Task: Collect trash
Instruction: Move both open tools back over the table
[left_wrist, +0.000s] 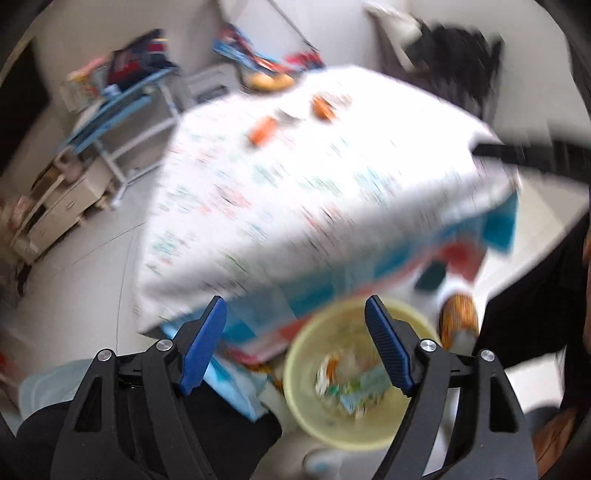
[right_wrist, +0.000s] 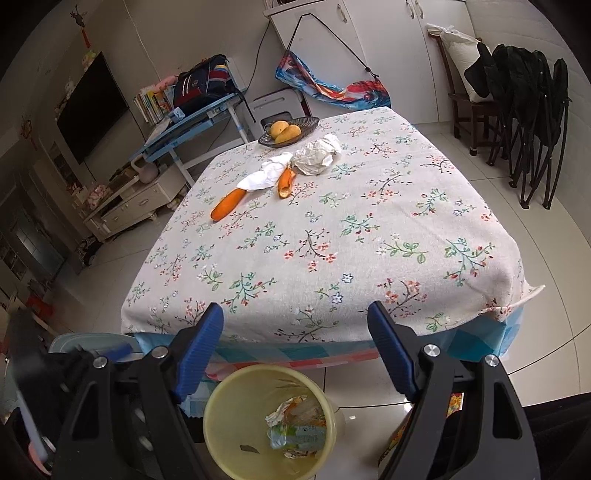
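Blurred floral tablecloth (left_wrist: 295, 177), yellow bin (left_wrist: 347, 424) of scraps below, left tool (left_wrist: 295, 317) open, empty

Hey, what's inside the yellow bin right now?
The yellow bin holds crumpled wrappers and a small dark scrap. Whatever lies beneath the wrappers is hidden.

Far beyond the fingers a dark fruit bowl (right_wrist: 289, 130) holds mangoes (right_wrist: 284, 131); folded black chairs (right_wrist: 528, 122) stand off right.

No text, label, brand or number can be read in either view.
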